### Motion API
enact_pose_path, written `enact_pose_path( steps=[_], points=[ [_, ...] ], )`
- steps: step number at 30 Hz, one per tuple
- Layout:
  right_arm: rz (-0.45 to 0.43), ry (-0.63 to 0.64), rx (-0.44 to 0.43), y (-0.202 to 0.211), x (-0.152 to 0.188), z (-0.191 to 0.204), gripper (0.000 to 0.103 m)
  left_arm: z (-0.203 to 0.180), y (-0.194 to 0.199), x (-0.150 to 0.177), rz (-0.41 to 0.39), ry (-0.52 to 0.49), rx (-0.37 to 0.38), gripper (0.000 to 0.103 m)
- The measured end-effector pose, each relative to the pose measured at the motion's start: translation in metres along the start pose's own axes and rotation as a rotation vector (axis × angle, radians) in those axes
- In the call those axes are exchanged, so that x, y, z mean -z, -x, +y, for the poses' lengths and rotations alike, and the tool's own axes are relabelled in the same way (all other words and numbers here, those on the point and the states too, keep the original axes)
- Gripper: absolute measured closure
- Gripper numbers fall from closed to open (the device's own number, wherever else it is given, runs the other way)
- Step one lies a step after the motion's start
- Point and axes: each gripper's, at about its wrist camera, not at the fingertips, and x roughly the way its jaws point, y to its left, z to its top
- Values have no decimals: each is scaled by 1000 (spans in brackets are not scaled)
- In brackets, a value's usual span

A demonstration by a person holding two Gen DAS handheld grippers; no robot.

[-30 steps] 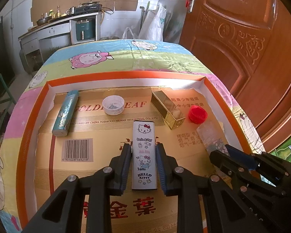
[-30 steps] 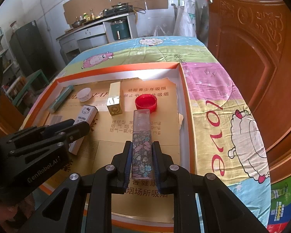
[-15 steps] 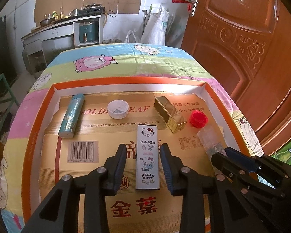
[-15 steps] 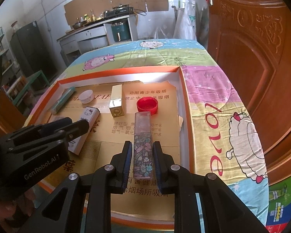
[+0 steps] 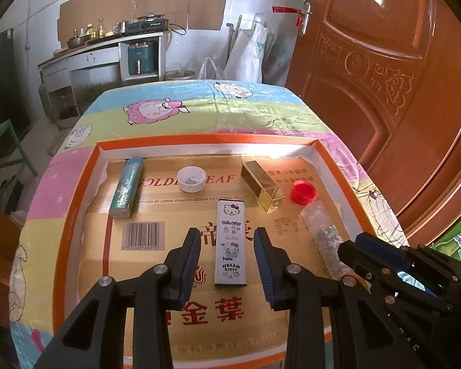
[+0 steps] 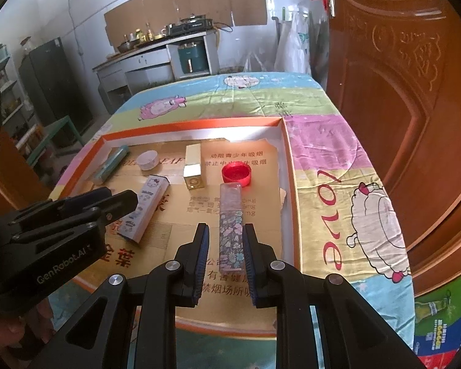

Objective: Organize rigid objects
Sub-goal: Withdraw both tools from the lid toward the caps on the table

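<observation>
A Hello Kitty box [image 5: 230, 243] lies flat on the cardboard in the orange-rimmed tray [image 5: 206, 137]. My left gripper [image 5: 227, 230] hangs over it, open, with a clear gap on both sides of the box. A floral clear-topped box [image 6: 230, 224] lies to its right. My right gripper [image 6: 225, 226] straddles that box, its jaws only slightly apart and open, with a sliver of cardboard showing beside the left pad. Behind them lie a gold box [image 5: 262, 186], a red cap [image 5: 303, 192], a white cap [image 5: 191, 179] and a teal tube [image 5: 126, 190].
The tray sits on a table with a sheep-print cloth [image 5: 156, 110]. A carved wooden door [image 5: 384, 92] stands close on the right. A counter with a stove [image 5: 107, 40] and a green stool [image 5: 12, 141] are farther off on the left.
My left jaws have spread off the Hello Kitty box, which stays on the cardboard. Both grippers have lifted and drawn back a little. The right pads have eased off the floral box.
</observation>
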Motion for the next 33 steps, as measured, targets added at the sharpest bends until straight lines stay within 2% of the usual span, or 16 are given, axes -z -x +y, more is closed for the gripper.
enact_pose_path(
  steps=[33],
  points=[
    [-77, 73, -8, 88, 30, 50, 80, 9, 98, 38, -95, 23, -7, 67]
  ],
)
